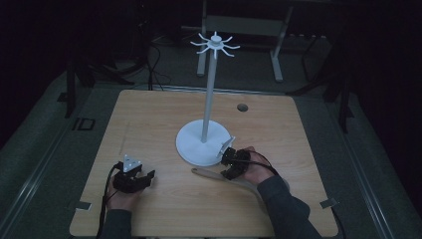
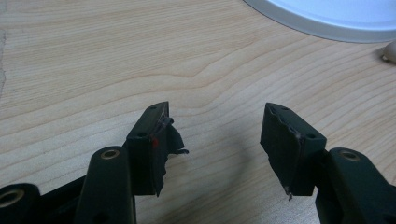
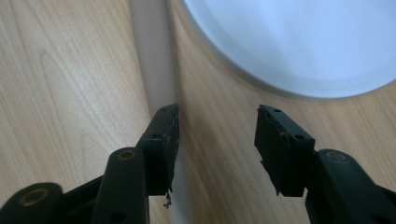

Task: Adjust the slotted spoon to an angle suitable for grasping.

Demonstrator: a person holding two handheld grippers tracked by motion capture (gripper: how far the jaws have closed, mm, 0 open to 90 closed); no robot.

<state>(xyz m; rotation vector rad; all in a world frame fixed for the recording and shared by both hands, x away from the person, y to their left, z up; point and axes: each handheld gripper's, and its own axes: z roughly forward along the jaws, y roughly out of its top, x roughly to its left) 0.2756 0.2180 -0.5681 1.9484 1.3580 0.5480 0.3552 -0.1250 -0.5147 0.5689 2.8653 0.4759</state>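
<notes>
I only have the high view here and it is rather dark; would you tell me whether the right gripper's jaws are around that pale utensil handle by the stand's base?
Observer: Not around it. In the right gripper view the right gripper is open, and the handle runs beneath its left jaw, not through the gap.
Operator: Thank you. And is the left gripper holding anything?
Observer: No. The left gripper stands open over bare table, nothing between the jaws.
Operator: How near is the stand's base to the right one?
Observer: The white base lies just ahead of its tips, apart from them.
</notes>
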